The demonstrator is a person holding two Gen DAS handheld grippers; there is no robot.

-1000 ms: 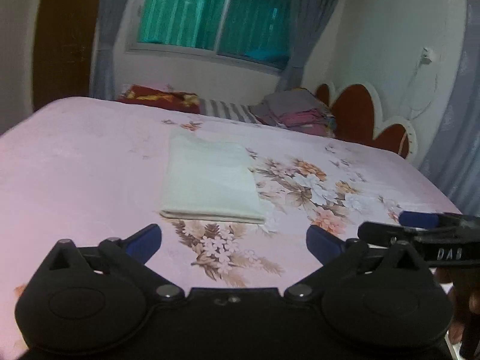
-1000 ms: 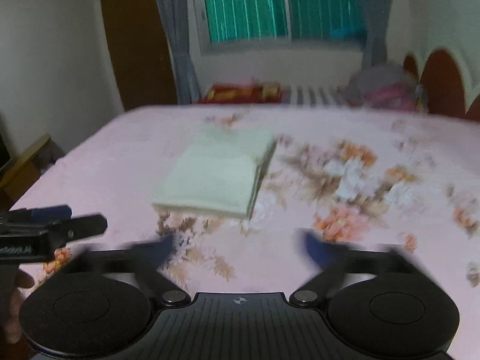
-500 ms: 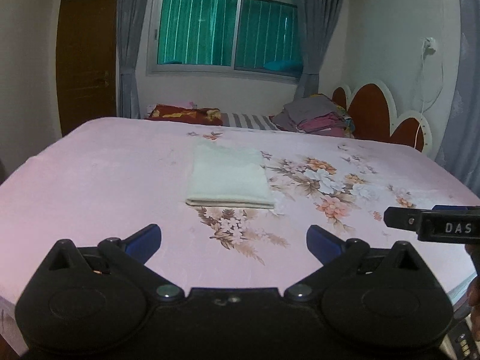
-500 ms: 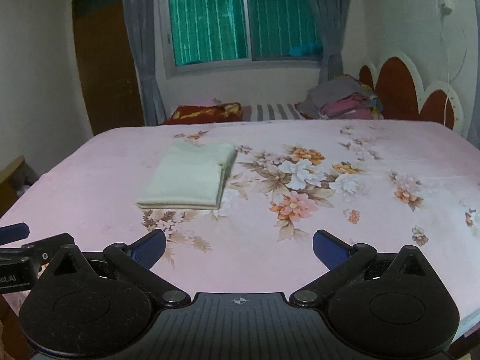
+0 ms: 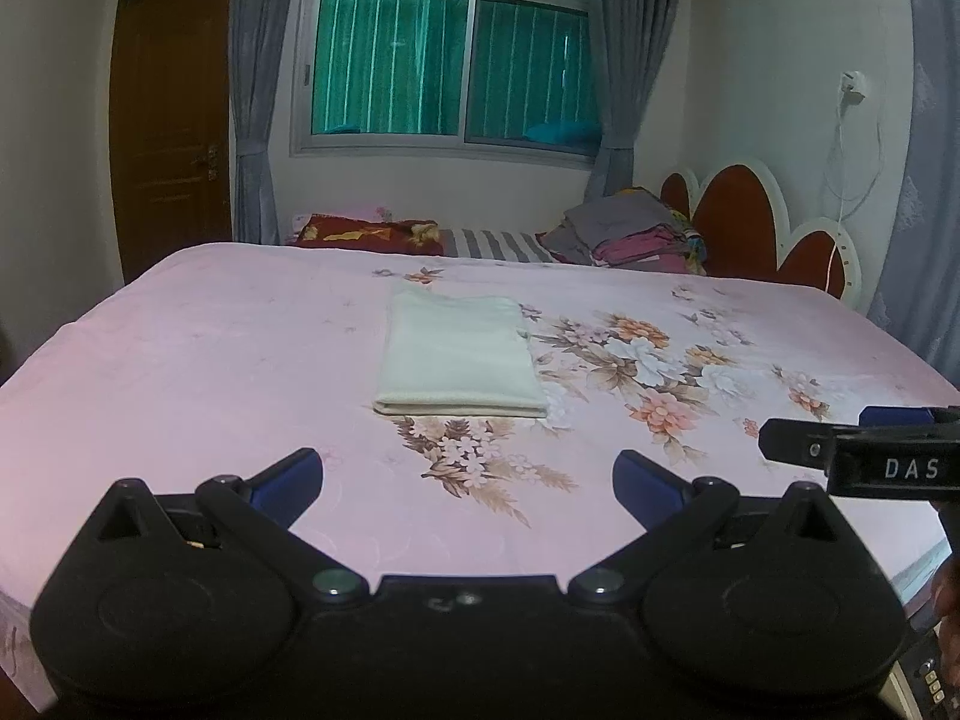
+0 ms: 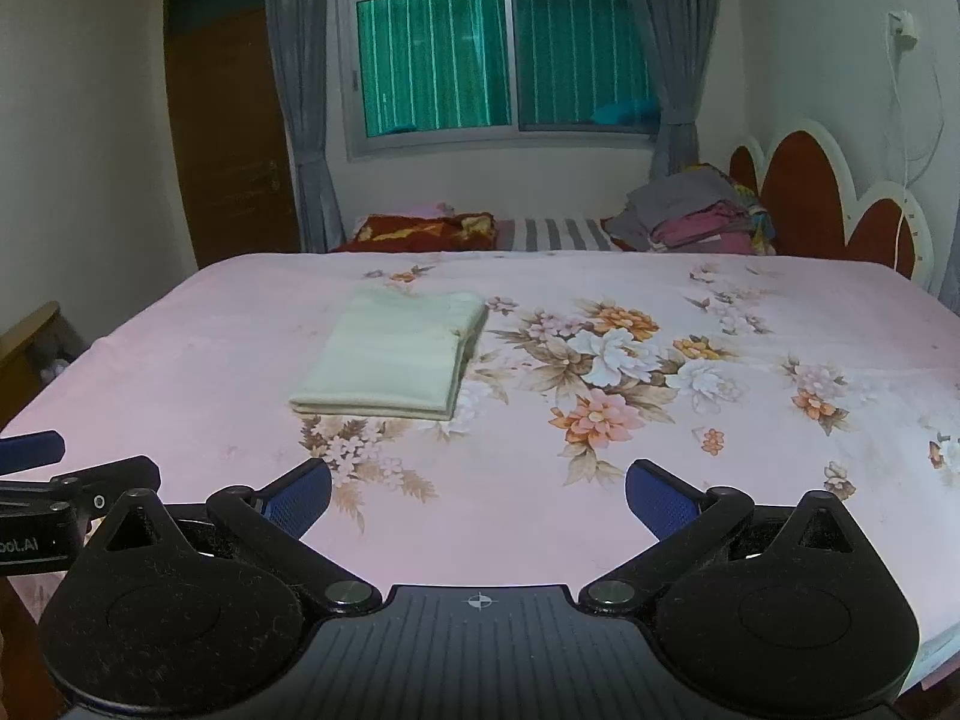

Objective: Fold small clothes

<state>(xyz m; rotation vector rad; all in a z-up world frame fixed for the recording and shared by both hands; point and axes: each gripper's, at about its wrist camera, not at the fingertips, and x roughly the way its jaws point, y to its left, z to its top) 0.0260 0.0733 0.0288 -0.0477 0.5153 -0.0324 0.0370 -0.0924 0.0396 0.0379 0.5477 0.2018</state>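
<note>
Folded pale-green cloth rectangle [image 5: 459,354], long axis running away from both gaping, empty grippers [image 5: 468,480] [image 6: 478,489]; well apart.

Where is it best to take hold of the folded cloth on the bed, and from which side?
Probably the near right corner of the cloth, approached from the right: the layer edges show open there, so a claw finger could slide under the whole stack.
</note>
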